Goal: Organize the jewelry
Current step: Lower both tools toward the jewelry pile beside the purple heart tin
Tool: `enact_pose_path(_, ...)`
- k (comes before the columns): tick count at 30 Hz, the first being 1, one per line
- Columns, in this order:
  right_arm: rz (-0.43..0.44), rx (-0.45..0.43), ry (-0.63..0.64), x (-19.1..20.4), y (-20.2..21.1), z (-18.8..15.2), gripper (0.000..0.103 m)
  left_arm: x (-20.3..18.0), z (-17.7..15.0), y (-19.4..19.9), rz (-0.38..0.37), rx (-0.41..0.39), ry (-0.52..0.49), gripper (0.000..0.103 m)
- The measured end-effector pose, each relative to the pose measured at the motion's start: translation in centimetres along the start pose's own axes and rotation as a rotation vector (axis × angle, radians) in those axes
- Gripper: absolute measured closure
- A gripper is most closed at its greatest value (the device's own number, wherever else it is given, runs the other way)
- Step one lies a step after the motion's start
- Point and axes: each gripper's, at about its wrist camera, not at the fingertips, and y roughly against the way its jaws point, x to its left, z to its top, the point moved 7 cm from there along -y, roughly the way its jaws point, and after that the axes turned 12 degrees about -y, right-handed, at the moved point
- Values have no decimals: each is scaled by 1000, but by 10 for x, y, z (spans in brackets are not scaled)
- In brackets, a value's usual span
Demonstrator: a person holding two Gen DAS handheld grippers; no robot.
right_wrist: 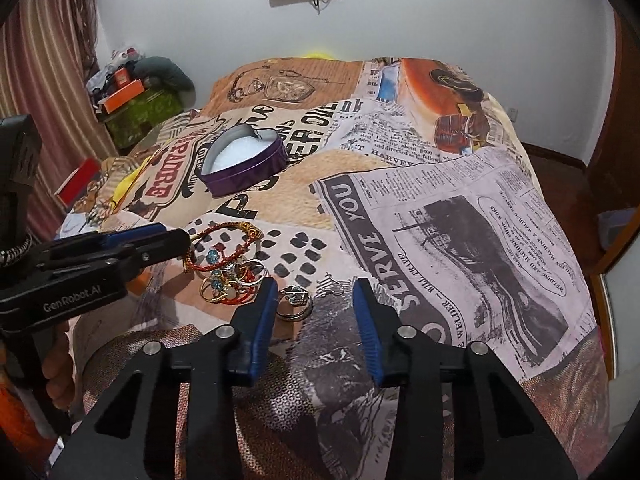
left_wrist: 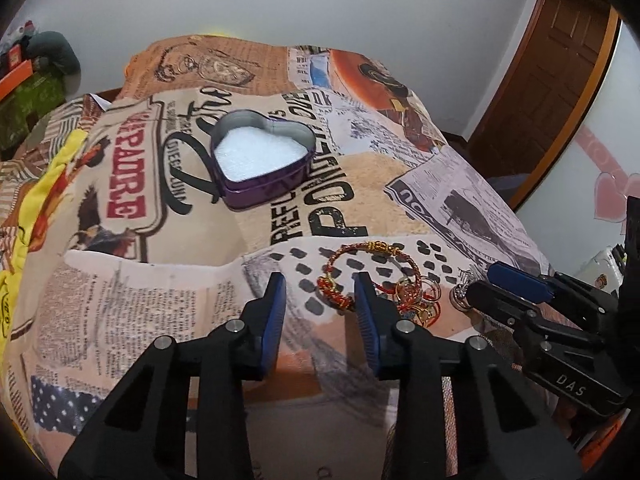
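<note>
On the near part of the newspaper-print bedspread (right_wrist: 460,216) lies the jewelry: a red-and-gold bangle (left_wrist: 368,264), flat, its gold-beaded side turned toward the far wall, with a tangle of small rings (right_wrist: 230,284) touching its near edge. Just beside that heap, to its right, a silver ring (right_wrist: 295,300) lies on the cloth. Farther back sits a purple heart-shaped tin (left_wrist: 262,162), lid off, white padding inside, its tip pointing toward the near edge of the bed and slightly left.

Both tools are held low and nearly level over the cloth. Left gripper (left_wrist: 320,284) has its jaws spread wide, the bangle's near end between its tips. Right gripper (right_wrist: 315,290) is likewise spread wide, the silver ring just inside its left finger, and it grips nothing.
</note>
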Motion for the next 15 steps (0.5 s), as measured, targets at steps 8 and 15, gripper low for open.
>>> enact_pose_path(8,23,24,3,-2,0,-1,68,-6,-1,-9,-17,4,-10,78)
enact_pose_path(15,31,32,13,5,-4,-2,68,-12,-2,-12,-23,0,-43,97)
